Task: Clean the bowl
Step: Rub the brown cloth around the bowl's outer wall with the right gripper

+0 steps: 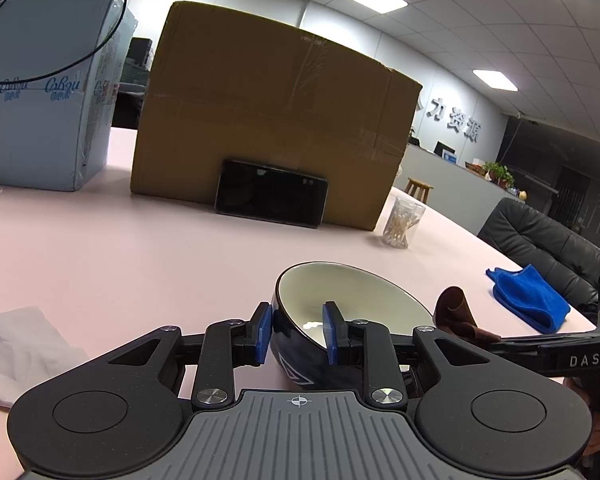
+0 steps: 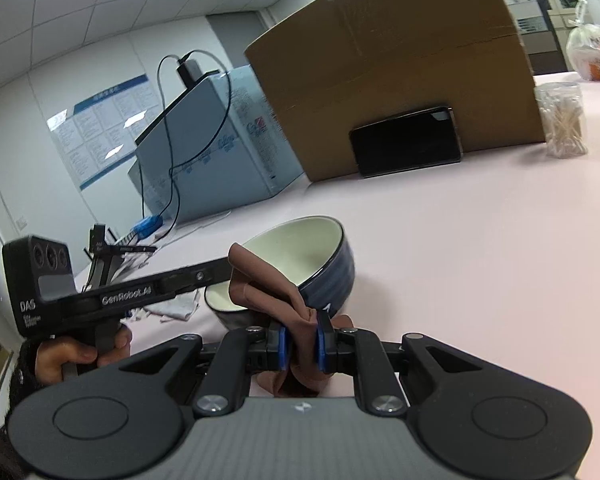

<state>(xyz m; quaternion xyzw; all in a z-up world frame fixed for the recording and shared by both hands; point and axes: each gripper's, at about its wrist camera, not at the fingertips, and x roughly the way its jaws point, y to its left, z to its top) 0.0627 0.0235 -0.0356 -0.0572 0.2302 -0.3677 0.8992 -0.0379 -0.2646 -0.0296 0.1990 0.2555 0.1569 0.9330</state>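
The letters "DAS" (image 1: 585, 360) stand in white on the black bar of the right tongs' handle at the right edge of the left wrist view. In the right wrist view the left tongs' handle carries "DAS" (image 2: 27, 306) below its camera block and "GenRobot.AI" (image 2: 126, 296) along its bar. The pale blue carton (image 1: 40, 92) at the worktop's far left corner bears a repeated blue script logo, not clearly legible. Raised characters "力资源" (image 1: 456, 120) stand on the far wall. The wall poster's (image 2: 100, 128) print is too small to read.

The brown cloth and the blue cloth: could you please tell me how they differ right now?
The brown cloth is pinched in the right gripper beside the bowl; the blue cloth lies untouched near the table edge. The brown cloth stands bunched upward; the blue cloth lies folded flat. Both are soft cloths.
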